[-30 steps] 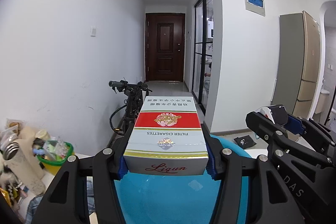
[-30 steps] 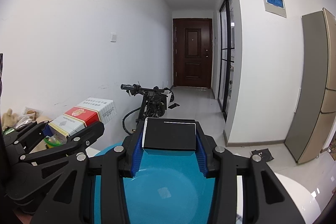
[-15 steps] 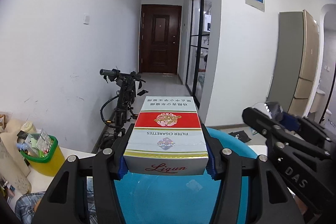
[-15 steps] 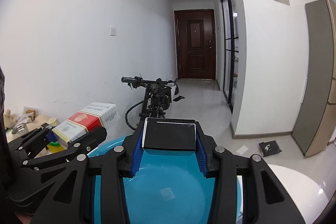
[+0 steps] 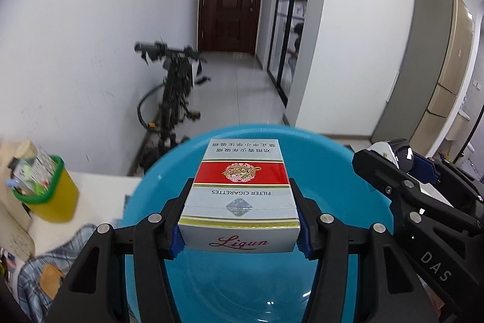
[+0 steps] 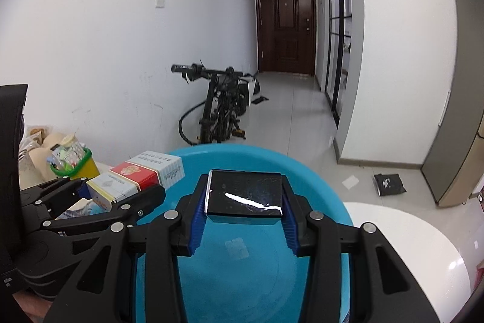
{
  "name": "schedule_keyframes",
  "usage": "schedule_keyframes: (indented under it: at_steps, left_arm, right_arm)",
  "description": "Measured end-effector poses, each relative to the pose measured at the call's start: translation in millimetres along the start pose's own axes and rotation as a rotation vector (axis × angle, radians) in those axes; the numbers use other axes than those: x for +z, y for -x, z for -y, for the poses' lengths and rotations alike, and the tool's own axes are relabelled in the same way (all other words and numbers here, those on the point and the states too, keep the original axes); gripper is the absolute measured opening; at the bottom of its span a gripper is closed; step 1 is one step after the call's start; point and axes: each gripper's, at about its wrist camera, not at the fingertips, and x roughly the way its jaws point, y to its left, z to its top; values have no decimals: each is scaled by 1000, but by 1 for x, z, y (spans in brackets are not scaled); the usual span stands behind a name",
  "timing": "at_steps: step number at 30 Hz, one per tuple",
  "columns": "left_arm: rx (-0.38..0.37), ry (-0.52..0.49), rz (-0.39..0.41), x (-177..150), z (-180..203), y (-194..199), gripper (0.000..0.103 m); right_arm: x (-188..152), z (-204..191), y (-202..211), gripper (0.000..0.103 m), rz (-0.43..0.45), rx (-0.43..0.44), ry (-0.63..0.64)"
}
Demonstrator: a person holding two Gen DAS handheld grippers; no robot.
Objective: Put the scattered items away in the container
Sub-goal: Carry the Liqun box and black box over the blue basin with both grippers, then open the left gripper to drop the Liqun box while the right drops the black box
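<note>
My left gripper (image 5: 240, 220) is shut on a red, white and gold cigarette carton (image 5: 242, 196), held flat above a round blue basin (image 5: 326, 168). In the right wrist view the same carton (image 6: 136, 177) hangs at the left over the basin's rim. My right gripper (image 6: 243, 199) is shut on a glossy black box (image 6: 245, 194), also above the blue basin (image 6: 314, 180). The right gripper (image 5: 402, 168) shows at the right edge of the left wrist view with the black box in its jaws. The basin's inside looks bare where it shows.
A yellow bin with a green rim (image 5: 48, 189), stuffed with packets, stands on the white table (image 5: 99, 186) at the left. Plaid cloth (image 5: 39, 271) lies near the left front. A bicycle (image 6: 217, 108) leans on the wall beyond. The white table (image 6: 417, 244) curves off to the right.
Both grippers have sunk and tipped downward over the basin, still holding their boxes. More of the blue basin now shows under each.
</note>
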Motion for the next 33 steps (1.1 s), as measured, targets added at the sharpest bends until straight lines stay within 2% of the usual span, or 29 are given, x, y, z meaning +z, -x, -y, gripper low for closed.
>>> schedule_keyframes:
  at_steps: [12,23,33]
  left_arm:
    - [26,12,-118,-12,-4,-45,58]
    - [56,64,-132,-9,-28,-54,58]
    - [58,40,-185,-14,-21,-64,58]
  right_arm:
    - [-13,18,-34,42,-131,-2,-23]
    - [-16,35,-42,42,-156,-22,-54]
    - [-17,37,-44,42,-165,-40,-59]
